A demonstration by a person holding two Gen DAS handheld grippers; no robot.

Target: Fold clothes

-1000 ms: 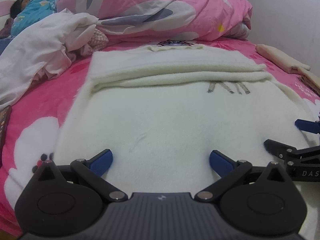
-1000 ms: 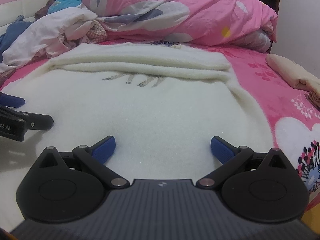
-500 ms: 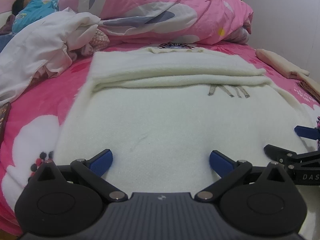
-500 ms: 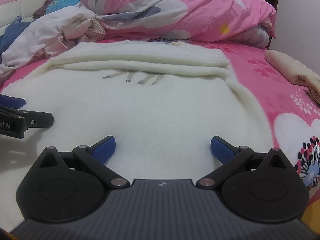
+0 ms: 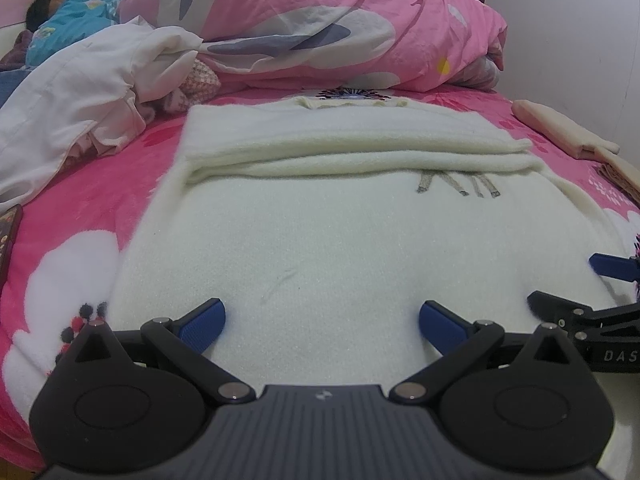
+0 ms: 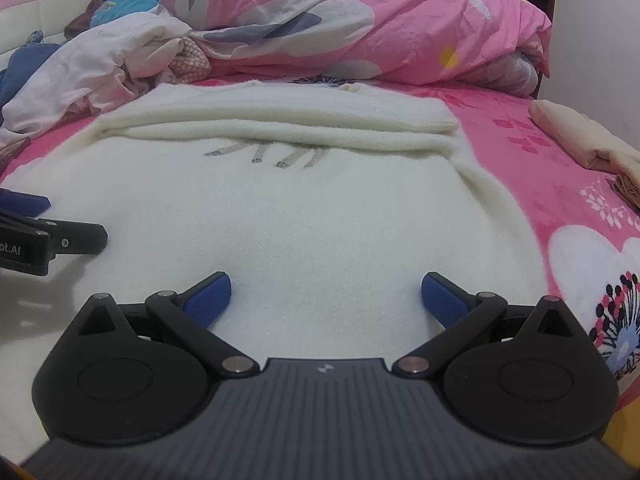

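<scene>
your left gripper [image 5: 322, 320] and right gripper [image 6: 326, 294] both stand wide apart, empty, at the near hem of the cream sweater [image 5: 340, 248]. its long axis runs straight ahead, collar farthest. only the left view shows the phone [image 5: 7, 236].

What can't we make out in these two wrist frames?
- Cream sweater: near hem hidden behind the left gripper body; same under the right gripper in the right wrist view.
- Grey print: top covered by the folded-over sleeves, unreadable.
- Dark object: cut off by the left edge of the left wrist view.
</scene>
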